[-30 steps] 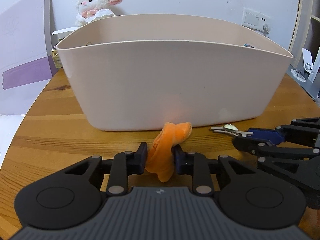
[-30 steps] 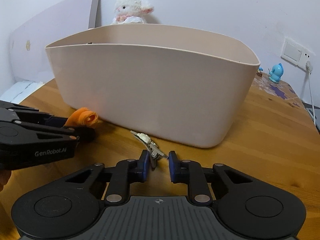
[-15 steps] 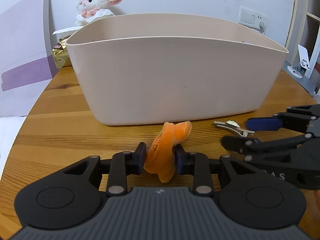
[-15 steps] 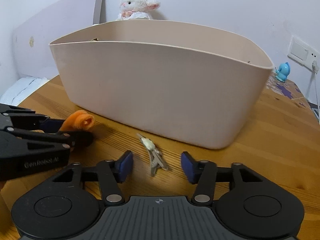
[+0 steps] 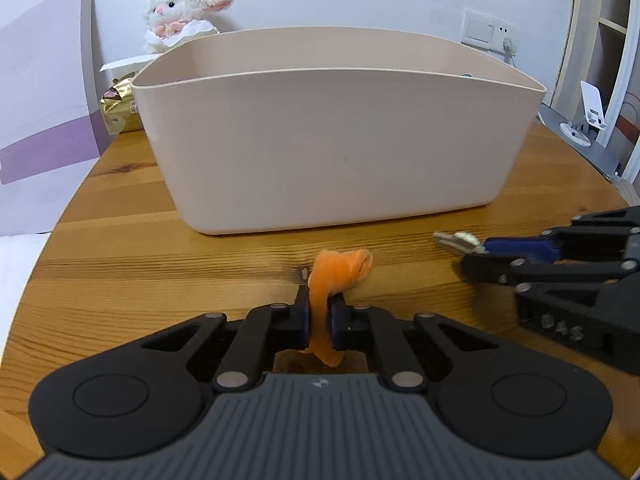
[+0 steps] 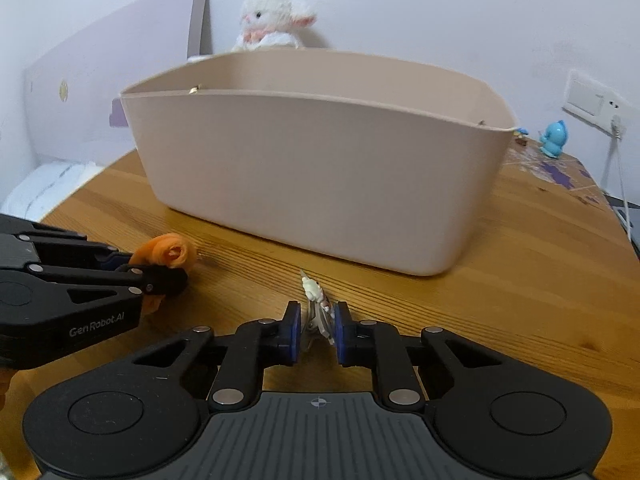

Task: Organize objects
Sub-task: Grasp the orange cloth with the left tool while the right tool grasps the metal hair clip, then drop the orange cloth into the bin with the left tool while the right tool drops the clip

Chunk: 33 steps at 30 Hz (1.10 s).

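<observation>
From your left wrist camera, your left gripper [image 5: 320, 318] sits low at the bottom of the view, its two dark blue pads pinched tight on an orange scrunchie [image 5: 338, 276]. The scrunchie is soft, fuzzy fabric; it is squeezed thin between the pads, droops below them, and curls into a loose roll above and ahead of them. Ahead of the scrunchie stands a large beige plastic bin [image 5: 332, 148] with smooth walls and a rounded rim, resting on a wooden table [image 5: 120, 248]. Right of the scrunchie, in front of the bin, your right gripper [image 5: 476, 254] reaches in from the side with a small metal hair clip [image 5: 456, 239] poking past its tips. Behind the bin, a white plush lamb [image 5: 182, 16] sits against the wall.

From your right wrist camera, the right gripper is at bottom centre with its jaws narrowed around the hair clip, which stands tilted between the blue pads. The clip is thin silver metal with a small cream ornament on its front end, pointing toward the bin. You cannot tell whether the pads are pressing on it. The bin fills the middle of the view ahead of the clip. Left of the clip, the left gripper holds the scrunchie, its rolled end facing you, just in front of the bin. A small blue figurine [image 6: 554, 139] stands on the table to the right of the bin.
</observation>
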### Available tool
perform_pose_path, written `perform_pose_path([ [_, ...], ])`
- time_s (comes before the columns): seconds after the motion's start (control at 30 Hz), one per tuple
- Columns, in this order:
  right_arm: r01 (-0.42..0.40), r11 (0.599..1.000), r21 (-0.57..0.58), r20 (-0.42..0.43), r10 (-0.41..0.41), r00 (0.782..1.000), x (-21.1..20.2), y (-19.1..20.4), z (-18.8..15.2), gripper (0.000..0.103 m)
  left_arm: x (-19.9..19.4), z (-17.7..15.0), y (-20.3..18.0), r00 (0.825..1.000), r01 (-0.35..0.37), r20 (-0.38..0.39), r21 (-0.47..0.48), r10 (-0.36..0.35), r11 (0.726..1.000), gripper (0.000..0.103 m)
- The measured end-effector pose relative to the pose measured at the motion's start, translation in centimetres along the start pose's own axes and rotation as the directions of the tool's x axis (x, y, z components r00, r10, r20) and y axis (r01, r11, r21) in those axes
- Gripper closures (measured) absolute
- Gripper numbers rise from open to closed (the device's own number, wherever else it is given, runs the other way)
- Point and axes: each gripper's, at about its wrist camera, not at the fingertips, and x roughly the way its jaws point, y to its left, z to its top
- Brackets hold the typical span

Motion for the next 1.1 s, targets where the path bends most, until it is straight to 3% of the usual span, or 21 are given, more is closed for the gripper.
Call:
perform_pose_path([
  [0.3,-0.006,0.999,0.034,0.105,0.002,0.994,-5.8,-0.9,-0.5,0.087,-4.6,0.8,-0.9,0.995,-0.036,0.091,0.031,0.033,0.999,0.093],
  [0.67,-0.023,0.998,0.052,0.273,0.008,0.962,-11.9,-2.2,1.4,0.087,-9.7,3.7,-1.5,0.976,-0.080,0.208,0.043,0.069,0.996,0.093],
  [0.87,-0.031,0.997,0.075,0.336,0.005,0.942,-13.0,-3.4,3.7,0.087,-10.1,6.3,-1.2,0.966,-0.098,0.244,0.040,0.085,0.994,0.093],
  [1.1,-0.039,0.994,0.106,0.378,-0.004,0.926,-12.0,-5.0,6.8,0.087,-8.1,9.7,-0.7,0.961,-0.118,0.258,0.047,0.102,0.992,0.093],
])
